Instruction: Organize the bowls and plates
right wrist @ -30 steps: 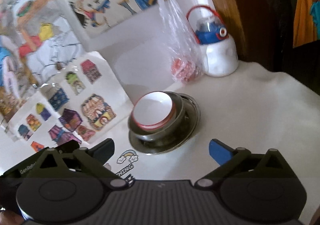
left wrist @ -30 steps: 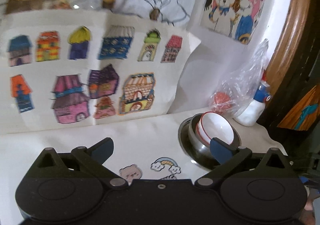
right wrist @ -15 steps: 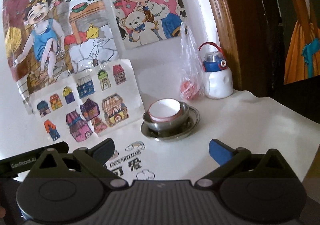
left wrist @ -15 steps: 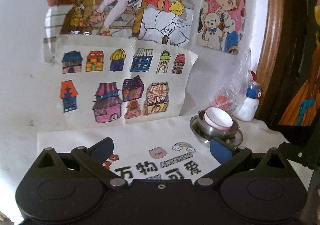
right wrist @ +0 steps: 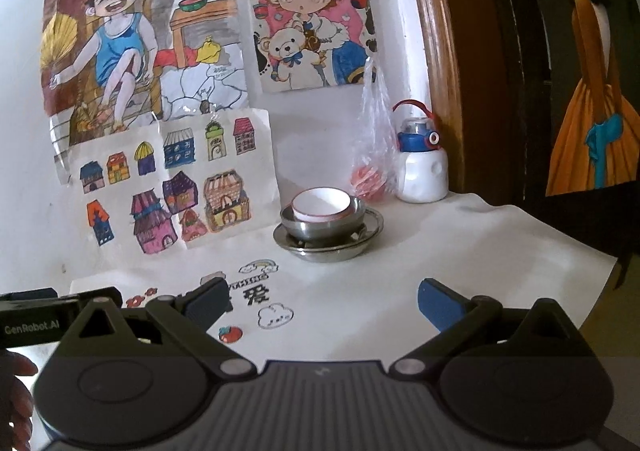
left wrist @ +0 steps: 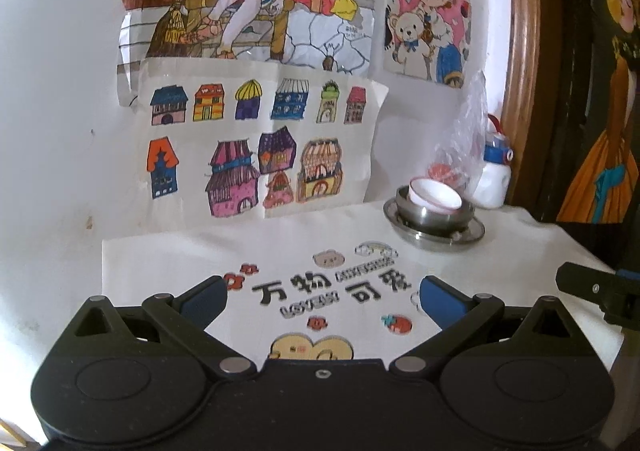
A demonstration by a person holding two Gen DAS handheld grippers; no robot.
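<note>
We hold the left hand-held gripper (left wrist: pixel 322 297) and the right hand-held gripper (right wrist: pixel 324 299) spread wide and empty above the white printed cloth (right wrist: pixel 420 263) covering the worktop, both well short of the dishes. Near the wall, a white bowl with a red rim (right wrist: pixel 323 204) sits tilted inside a steel bowl (right wrist: pixel 320 225), which rests on a steel plate (right wrist: pixel 360 245). Just behind the stack we see a clear plastic bag (right wrist: pixel 372 147) and a white bottle with a blue lid (right wrist: pixel 422 167), beside the house drawings (right wrist: pixel 168 183).
</note>
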